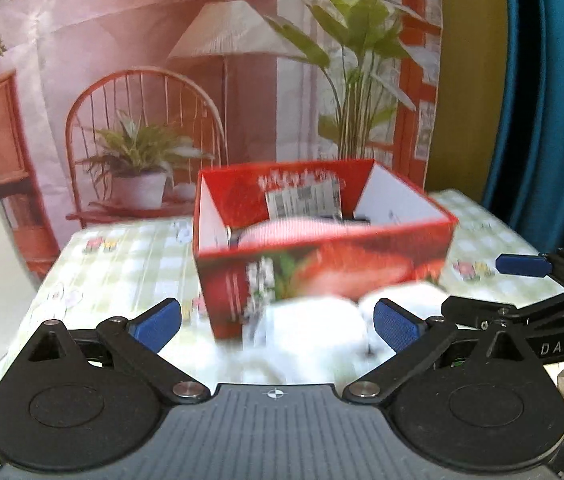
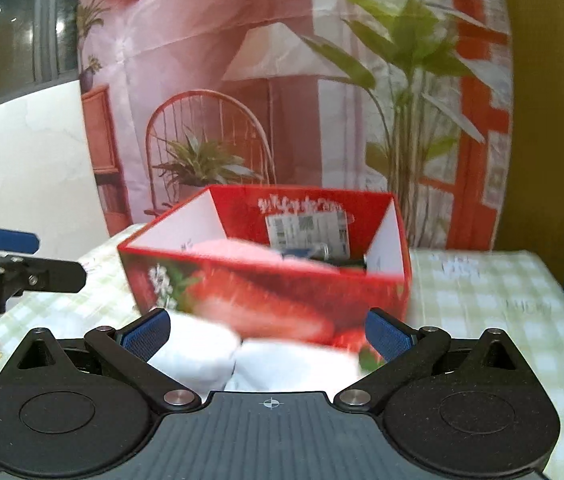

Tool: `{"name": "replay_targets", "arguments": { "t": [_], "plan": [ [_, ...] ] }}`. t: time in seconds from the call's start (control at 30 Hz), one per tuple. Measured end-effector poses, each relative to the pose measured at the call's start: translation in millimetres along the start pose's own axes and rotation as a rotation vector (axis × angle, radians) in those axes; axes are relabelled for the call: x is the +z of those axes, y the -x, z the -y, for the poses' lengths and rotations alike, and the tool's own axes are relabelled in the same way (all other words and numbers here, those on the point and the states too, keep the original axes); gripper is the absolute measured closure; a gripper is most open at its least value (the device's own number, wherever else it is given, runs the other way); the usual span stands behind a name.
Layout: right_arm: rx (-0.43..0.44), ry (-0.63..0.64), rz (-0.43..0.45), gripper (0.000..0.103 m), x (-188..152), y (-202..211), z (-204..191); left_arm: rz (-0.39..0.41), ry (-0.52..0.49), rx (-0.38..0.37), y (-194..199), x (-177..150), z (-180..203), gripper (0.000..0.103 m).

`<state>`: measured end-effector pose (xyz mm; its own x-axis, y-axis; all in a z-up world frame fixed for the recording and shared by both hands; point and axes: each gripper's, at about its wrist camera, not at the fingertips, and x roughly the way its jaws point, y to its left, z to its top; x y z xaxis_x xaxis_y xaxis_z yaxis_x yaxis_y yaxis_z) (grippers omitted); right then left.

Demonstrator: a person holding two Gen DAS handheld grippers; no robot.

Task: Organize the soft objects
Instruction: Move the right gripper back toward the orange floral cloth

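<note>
Both tools stand wide with nothing between the pads: left tool (image 1: 277, 322), right tool (image 2: 267, 334). Just before them lie white soft bundles (image 2: 201, 350), blurred, on the checked tabletop (image 2: 482, 304), against the near wall of a red strawberry box (image 1: 322, 264). Inside the box a pink soft thing (image 1: 282, 230) shows.

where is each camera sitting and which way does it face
Left wrist: on the left gripper, facing forward and down at the red box and white soft bundles; its open fingers show, with the right gripper at the right edge.
Right wrist: on the right gripper, same aim; the left gripper enters at left.
Shared: box, bundles, checked tablecloth, printed backdrop.
</note>
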<state>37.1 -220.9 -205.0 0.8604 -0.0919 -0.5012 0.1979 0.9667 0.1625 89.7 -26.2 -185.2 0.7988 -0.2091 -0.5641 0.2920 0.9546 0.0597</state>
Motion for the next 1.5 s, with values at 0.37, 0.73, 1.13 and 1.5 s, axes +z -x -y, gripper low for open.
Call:
{"name": "replay_targets", "arguments": {
  "t": [0.37,0.73,1.13,1.5],
  "plan": [
    [0.032,-0.059,-0.215,0.000,-74,9,-16,-0.168,0.038,-0.056,-13,-61,-6,0.000],
    [-0.004,-0.086,-0.297,0.000,-87,-17,-10,-0.312,0.123,-0.004,-58,-81,-26,0.000],
    [-0.074,-0.121,-0.343,0.000,-100,-35,-4,-0.368,0.132,0.018,-84,-92,-37,0.000],
    [-0.101,-0.068,-0.330,0.000,-107,-35,-11,-0.334,0.114,0.025,-81,-100,-30,0.000]
  ]
}}
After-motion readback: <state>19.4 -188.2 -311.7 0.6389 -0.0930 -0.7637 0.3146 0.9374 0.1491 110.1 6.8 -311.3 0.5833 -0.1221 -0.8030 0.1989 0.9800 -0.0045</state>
